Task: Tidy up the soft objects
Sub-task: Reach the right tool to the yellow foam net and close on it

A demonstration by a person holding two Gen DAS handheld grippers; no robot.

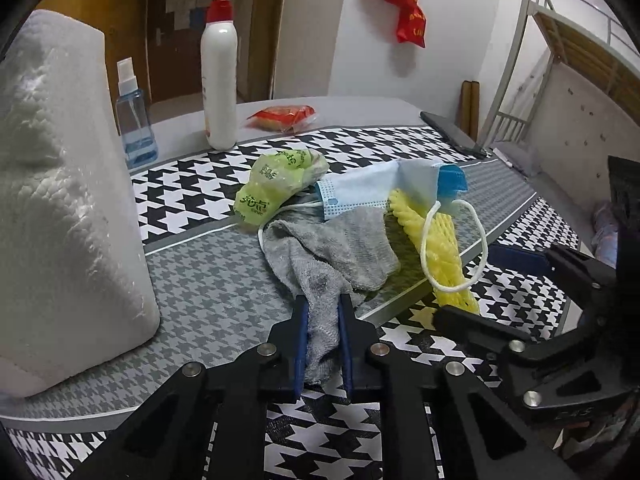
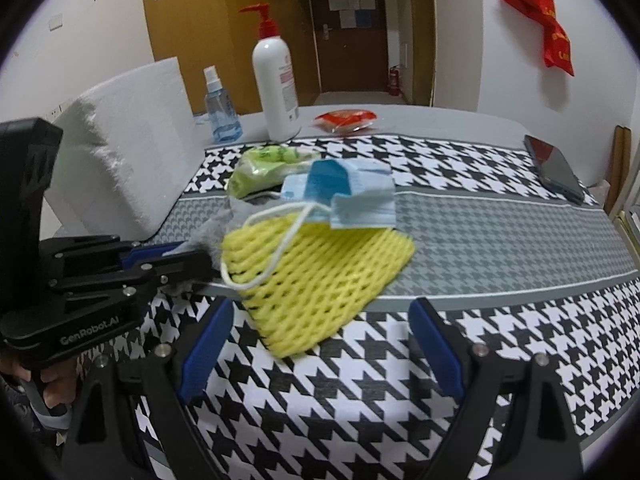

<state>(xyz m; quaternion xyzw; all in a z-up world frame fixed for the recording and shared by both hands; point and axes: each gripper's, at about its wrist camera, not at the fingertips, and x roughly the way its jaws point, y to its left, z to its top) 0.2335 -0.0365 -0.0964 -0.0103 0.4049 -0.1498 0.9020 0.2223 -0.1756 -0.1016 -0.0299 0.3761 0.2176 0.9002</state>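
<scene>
A pile of soft things lies mid-table on a houndstooth cloth [image 1: 208,276]. A grey rag [image 1: 332,256] reaches toward me, and my left gripper [image 1: 323,308] is shut on its near end. Beside the rag lies a yellow foam net [image 1: 440,252] [image 2: 316,276], with a blue face mask [image 1: 384,192] [image 2: 352,196] draped over its far end. A green plastic bag [image 1: 276,184] [image 2: 264,168] sits behind them. My right gripper [image 2: 320,324] stands open just in front of the foam net, nothing between its fingers. The left gripper [image 2: 188,258] shows at the left in the right wrist view.
A tall white tissue pack [image 1: 60,200] stands at the left. Behind it are a blue spray bottle [image 1: 134,120] and a white pump bottle [image 1: 218,80]. A red packet [image 1: 282,116] and a dark phone [image 1: 452,134] lie further back. A red bag [image 1: 400,0] hangs on the wall.
</scene>
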